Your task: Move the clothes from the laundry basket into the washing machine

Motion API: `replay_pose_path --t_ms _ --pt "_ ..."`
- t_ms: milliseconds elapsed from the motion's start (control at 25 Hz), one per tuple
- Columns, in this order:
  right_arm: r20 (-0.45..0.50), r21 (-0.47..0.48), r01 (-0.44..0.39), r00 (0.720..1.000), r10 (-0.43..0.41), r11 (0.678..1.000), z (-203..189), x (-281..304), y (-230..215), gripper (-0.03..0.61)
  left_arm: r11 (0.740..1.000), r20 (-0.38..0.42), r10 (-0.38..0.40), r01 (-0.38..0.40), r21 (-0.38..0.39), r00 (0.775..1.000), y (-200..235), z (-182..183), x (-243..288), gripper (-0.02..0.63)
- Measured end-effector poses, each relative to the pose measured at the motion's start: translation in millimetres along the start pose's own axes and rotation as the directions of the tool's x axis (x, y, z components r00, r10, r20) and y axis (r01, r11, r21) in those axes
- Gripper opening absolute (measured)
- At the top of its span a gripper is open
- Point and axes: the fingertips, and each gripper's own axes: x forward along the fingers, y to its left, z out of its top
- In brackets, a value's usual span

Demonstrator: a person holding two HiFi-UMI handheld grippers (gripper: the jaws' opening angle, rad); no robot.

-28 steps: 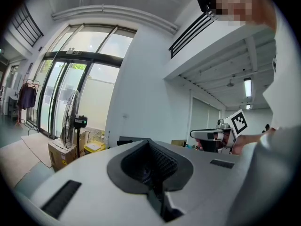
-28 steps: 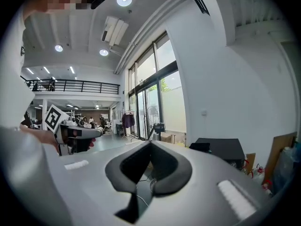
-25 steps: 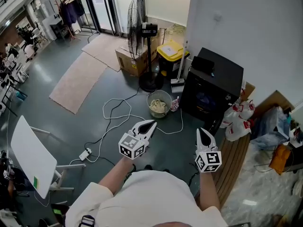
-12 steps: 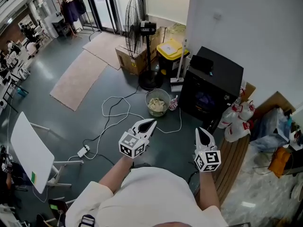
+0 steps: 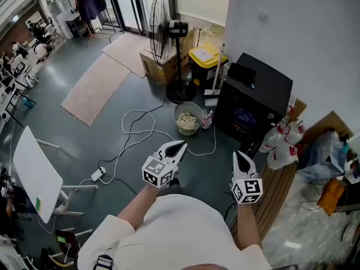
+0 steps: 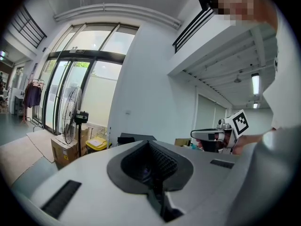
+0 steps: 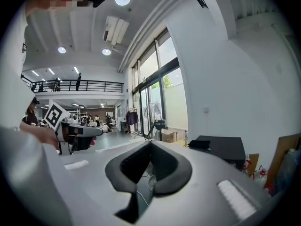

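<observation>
Nearest, left gripper [image 5: 176, 146] and right gripper [image 5: 241, 156], side by side above grey floor [image 5: 112, 134], jaws closed on nothing. Farther off, clothes [image 5: 187, 122] heaped in the basket [image 5: 201, 116], just left of the black washer [image 5: 256, 91]. Beyond, a standing fan [image 5: 162, 26].

The left forearm [image 5: 136, 206] and right forearm [image 5: 246, 228] reach up from the bottom middle of the head view. The left gripper [image 5: 179, 146] sits just below centre and slants toward the upper right, its jaws closed together with nothing between them. The right gripper [image 5: 241, 156], at lower right, points almost straight up the frame, its jaws likewise pressed together and empty. The two grippers are well apart.
</observation>
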Motion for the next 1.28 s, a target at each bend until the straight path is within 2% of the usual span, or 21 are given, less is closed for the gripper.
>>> replay_pose_path --t_ms 440,840,1280 --pt "-0.015 -0.01 0.041 0.999 -0.041 0.999 -9.0 51.6 -24.6 0.011 1.0 -0.003 -0.024 0.024 -0.009 1.0 42.3 1.0 41.8 0.006" --pt "-0.009 -0.034 0.062 0.998 -0.062 0.998 10.2 147.2 -44.4 0.011 0.999 0.002 -0.045 0.045 0.001 0.999 128.8 31.6 100.3 0.006" --pt "-0.036 0.0 0.103 0.994 -0.103 0.995 20.1 266.0 -67.1 0.011 0.996 -0.038 -0.085 0.085 0.007 0.996 229.5 58.5 168.0 0.006"
